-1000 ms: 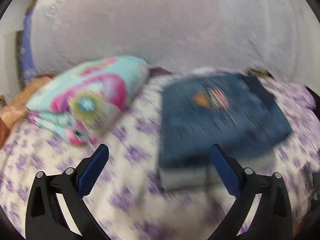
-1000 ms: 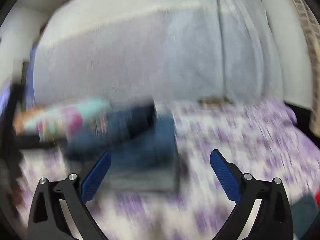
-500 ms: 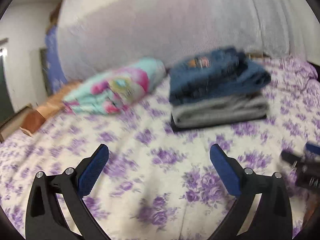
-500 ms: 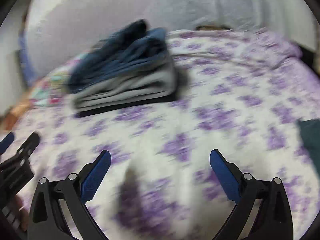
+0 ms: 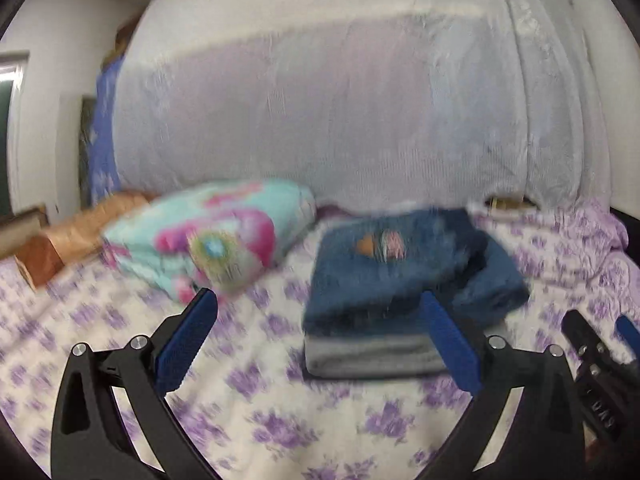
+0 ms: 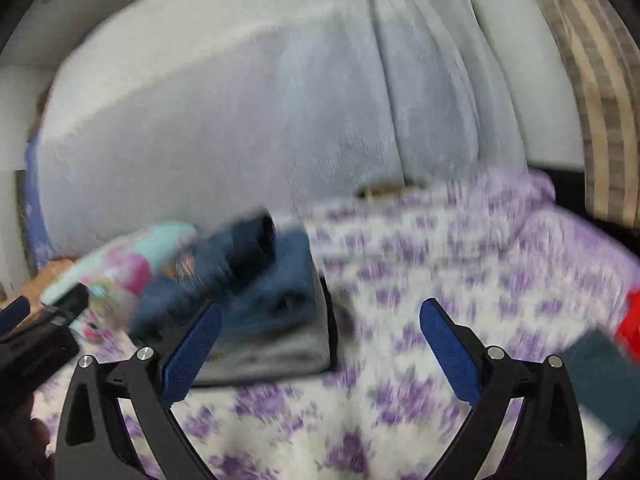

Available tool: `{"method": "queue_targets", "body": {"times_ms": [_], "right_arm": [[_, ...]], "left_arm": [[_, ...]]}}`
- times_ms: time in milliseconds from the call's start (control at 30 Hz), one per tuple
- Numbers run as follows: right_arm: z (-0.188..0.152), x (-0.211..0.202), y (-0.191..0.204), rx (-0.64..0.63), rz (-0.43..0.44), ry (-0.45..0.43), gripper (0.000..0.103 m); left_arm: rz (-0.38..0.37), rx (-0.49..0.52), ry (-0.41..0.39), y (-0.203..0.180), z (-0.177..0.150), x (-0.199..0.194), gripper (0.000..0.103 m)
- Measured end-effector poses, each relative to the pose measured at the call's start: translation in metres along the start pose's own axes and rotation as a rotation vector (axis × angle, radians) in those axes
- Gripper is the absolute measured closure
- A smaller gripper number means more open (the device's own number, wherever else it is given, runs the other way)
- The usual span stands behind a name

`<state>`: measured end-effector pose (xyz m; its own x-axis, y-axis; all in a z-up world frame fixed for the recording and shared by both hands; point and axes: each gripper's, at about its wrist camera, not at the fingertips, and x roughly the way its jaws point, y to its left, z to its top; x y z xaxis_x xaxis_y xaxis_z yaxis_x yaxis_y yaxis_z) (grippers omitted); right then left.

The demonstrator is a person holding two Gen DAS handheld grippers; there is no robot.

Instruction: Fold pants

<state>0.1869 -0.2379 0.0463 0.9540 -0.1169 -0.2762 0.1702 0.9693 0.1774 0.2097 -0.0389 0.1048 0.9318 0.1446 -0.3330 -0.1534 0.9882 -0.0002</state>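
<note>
The jeans (image 5: 400, 268) lie folded on top of a small stack, with a grey garment (image 5: 372, 354) under them and a thin dark layer at the very bottom, seen best in the right wrist view. The stack rests on the bed (image 5: 280, 420), on its purple-flowered sheet, near the white cover (image 5: 320, 120) at the back and just beside a turquoise and pink blanket (image 5: 208, 244). So this pair looks finished: it is folded, placed and nobody holds it. The fold is not fully tidy, because one dark end of the jeans stands up a little at the far right side. At the right edge of the right wrist view I see a dark green cloth (image 6: 600, 376) and something red (image 6: 630, 320); I think these may be more clothes to fold, but the blur does not let me be sure. The left gripper (image 5: 318, 338) is wide open with nothing between its blue pads, low over the sheet and pointing at the stack from the front. The right gripper (image 6: 318, 346) is wide open and empty too, at about the same height, and it looks past the right side of the stack. Both pictures are blurred, so the hands are probably moving.
</note>
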Motion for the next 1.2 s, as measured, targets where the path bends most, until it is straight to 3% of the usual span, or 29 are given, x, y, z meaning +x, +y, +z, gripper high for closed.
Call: {"method": "queue_targets", "body": {"times_ms": [67,167,233,400,533,800,1200], "right_arm": [[-0.004,0.023,0.001,0.017,0.028,0.117,0.003],[-0.002,0.015,0.004,-0.001,0.043,0.019,0.003],[-0.002,0.009,0.014,-0.051,0.056,0.002,0.003],[-0.006,0.001,0.037,-0.178,0.034,-0.044,0.003],[-0.003,-0.01,0.034,-0.17,0.033,-0.077,0.003],[-0.002,-0.014,0.031,-0.163,0.04,-0.103,0.003],[-0.003,-0.012,0.034,-0.178,0.046,-0.095,0.003]], "left_arm": [[0.037,0.062,0.089,-0.003,-0.021,0.027,0.005],[0.0,0.113,0.148,-0.01,-0.028,0.043,0.005],[-0.046,0.121,0.142,-0.014,-0.026,0.04,0.005],[-0.024,0.128,0.108,-0.015,-0.029,0.027,0.004],[-0.098,0.05,0.143,-0.004,-0.025,0.024,0.004],[-0.091,0.082,0.114,-0.009,-0.025,0.016,0.004],[-0.105,0.053,0.138,-0.004,-0.024,0.02,0.004]]}}
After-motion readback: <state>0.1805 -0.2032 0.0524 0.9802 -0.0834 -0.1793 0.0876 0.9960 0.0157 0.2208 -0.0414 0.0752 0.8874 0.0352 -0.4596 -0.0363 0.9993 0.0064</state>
